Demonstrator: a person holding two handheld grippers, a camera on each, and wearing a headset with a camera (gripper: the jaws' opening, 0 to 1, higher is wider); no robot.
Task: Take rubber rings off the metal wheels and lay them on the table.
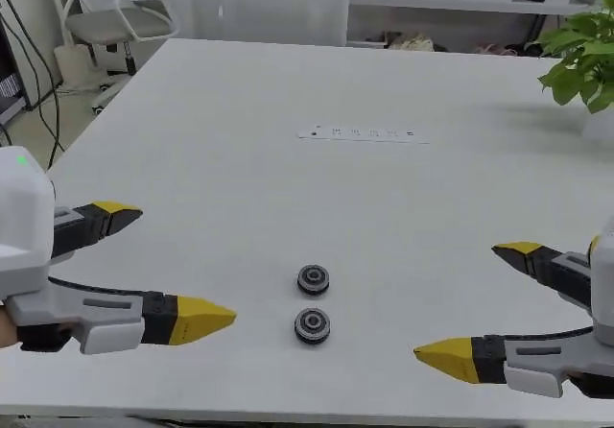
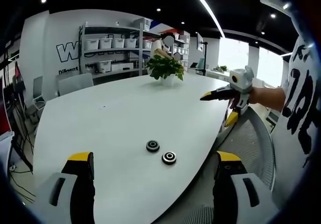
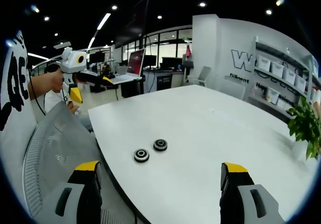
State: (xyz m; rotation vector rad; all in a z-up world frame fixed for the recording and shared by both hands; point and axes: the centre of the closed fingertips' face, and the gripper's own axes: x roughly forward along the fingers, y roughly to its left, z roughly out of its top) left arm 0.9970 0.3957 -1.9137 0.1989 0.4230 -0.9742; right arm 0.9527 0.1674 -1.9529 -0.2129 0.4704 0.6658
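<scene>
- At table (image 1: 288,188) front edge, mid-width: two wheels, near wheel (image 1: 312,324) just beside far wheel (image 1: 313,279), not touching.
- Both lie flat; round discs, axles pointing up.
- Dark rubber rings (image 1: 298,325) around grey metal hubs.
- Left gripper (image 1: 186,267) and right gripper (image 1: 455,301) over that edge, jaws spread wide, empty.

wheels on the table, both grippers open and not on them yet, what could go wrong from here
The near wheel and far wheel lie loose, close to the table edge; a push could slide one off. They sit close together, so the left gripper or right gripper closing on one may knock the other. With one gripper alone, pulling a rubber ring would likely drag the whole wheel.
</scene>
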